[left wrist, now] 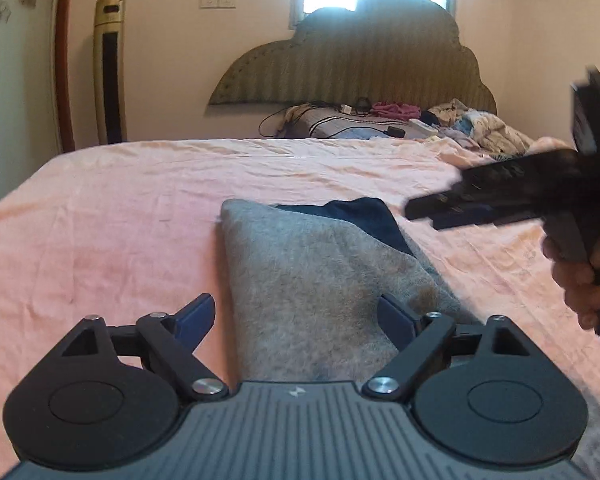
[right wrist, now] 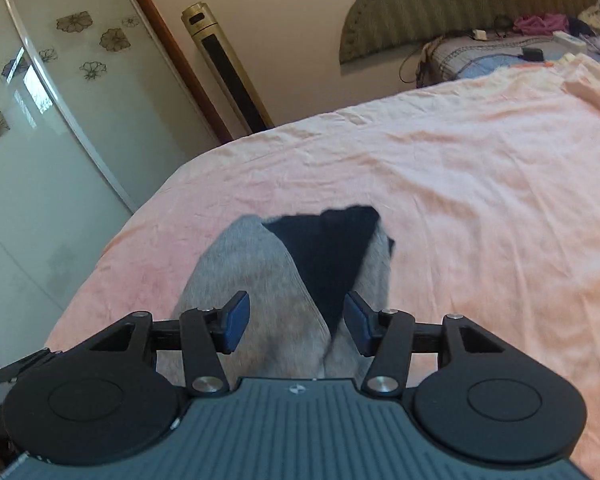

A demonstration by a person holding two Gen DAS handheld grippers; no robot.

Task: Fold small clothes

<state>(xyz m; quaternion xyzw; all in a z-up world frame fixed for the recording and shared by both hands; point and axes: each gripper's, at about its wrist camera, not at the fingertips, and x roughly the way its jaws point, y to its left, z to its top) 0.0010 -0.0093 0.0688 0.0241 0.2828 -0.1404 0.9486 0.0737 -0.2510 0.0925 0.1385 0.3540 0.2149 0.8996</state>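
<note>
Left gripper and right gripper both released, hovering above grey garment folded over dark-blue lining on pink bed.

The left wrist camera sat low over the near edge of the bed, looking along its own jaws toward the far headboard. The right wrist camera looked from a similar near, low place but was turned leftward, taking in the wardrobe door. Both views shared the grey garment close below, the pink sheet and the gold tower fan.
</note>
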